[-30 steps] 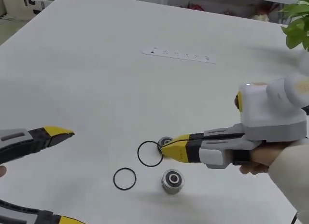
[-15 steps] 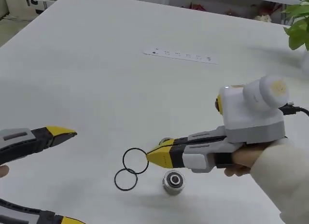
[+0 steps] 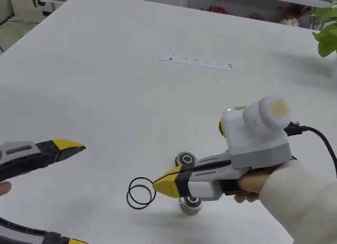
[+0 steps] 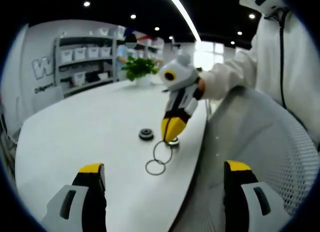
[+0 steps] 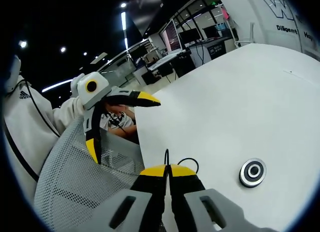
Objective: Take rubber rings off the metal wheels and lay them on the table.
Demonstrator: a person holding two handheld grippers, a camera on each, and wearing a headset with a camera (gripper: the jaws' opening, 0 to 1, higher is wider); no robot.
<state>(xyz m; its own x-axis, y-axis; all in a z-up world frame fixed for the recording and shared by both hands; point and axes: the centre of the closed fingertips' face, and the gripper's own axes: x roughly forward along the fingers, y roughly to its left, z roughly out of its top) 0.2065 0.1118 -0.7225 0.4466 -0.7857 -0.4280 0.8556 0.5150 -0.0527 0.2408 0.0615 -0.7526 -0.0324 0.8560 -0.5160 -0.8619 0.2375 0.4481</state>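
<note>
Pinching the held rubber ring (image 4: 163,151) in the right gripper (image 3: 158,187), jaws pressed together on its thin band, low over the near part of the white table (image 3: 105,97). Hanging left of the tips and overlapping a second rubber ring (image 4: 156,167), which lies flat on the tabletop; cannot tell whether touching it. Just beyond the jaws, the far metal wheel (image 3: 185,160), resting on its flat face. On the near side, the near metal wheel (image 3: 190,203), half tucked under the gripper. Well off to the left, the left gripper (image 3: 79,194), jaws spread wide apart, pointing right toward the rings.
</note>
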